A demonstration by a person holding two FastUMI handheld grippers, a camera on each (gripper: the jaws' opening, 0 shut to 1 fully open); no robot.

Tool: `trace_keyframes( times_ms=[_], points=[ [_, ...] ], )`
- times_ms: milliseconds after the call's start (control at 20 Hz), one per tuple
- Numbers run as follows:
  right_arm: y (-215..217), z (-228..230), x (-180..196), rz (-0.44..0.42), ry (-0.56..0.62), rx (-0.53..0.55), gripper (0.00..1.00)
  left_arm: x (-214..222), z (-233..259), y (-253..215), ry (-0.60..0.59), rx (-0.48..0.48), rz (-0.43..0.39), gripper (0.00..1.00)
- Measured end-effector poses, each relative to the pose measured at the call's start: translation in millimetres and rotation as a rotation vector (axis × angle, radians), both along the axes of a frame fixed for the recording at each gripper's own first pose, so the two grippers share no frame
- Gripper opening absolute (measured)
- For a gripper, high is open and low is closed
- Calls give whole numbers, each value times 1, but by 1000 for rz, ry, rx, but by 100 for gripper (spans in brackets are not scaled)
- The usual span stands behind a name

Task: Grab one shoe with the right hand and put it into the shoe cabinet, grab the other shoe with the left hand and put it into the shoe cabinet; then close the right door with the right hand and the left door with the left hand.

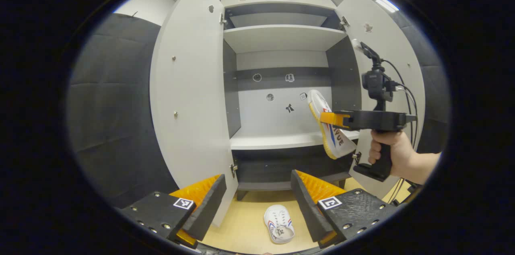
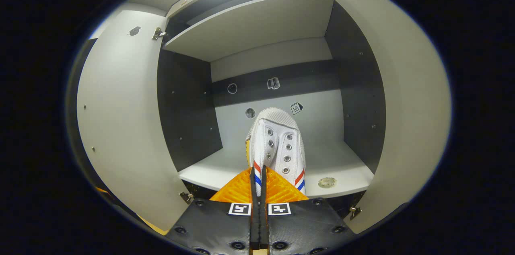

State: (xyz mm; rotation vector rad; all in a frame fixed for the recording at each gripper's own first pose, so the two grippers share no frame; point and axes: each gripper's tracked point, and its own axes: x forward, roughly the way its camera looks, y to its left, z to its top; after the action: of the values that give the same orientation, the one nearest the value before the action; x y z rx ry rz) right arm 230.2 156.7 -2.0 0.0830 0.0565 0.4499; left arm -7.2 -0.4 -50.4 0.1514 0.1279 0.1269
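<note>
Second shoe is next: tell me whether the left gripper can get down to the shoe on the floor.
Probably yes: the left gripper hangs open above the shoe on the floor, with bare floor around it and the left door off to the side.

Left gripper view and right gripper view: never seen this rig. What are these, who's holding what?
No robot here: a person holds a handheld two-finger gripper in each hand, and a fisheye camera rides on each one.

The left gripper view looks along the left gripper, whose fingers are spread with nothing between them. Ahead stands the shoe cabinet with both doors swung open. One white shoe lies on the floor in front of it. At the right, a hand holds the right gripper, which carries the other shoe toward the middle shelf.

The right gripper view looks along that gripper, shut on the carried shoe, toe pointing into the cabinet.
</note>
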Motion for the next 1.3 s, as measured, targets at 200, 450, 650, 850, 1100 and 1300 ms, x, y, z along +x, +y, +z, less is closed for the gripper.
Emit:
trace_keyframes(
  times_ms=[200, 450, 650, 850, 1100, 1300],
  points=[
    [4, 28, 41, -64, -49, 9, 0, -5, 8, 4, -24, -27, 30, 94],
    [8, 34, 79, -101, -58, -12, 0, -10, 10, 18, -28, -22, 76, 94],
    [9, 20, 108, -133, -22, -47, 2, -15, 10, 28, -32, -25, 108, 95],
    [16, 2, 134, -143, 52, -26, 1, -17, 8, 37, -25, -35, 139, 94],
    [17, -10, 147, -167, 97, -16, 2, -19, 9, 42, -27, -47, 163, 95],
    [18, -20, 159, -156, 144, 15, 8, -22, 8, 40, -32, -65, 164, 96]
  ],
)
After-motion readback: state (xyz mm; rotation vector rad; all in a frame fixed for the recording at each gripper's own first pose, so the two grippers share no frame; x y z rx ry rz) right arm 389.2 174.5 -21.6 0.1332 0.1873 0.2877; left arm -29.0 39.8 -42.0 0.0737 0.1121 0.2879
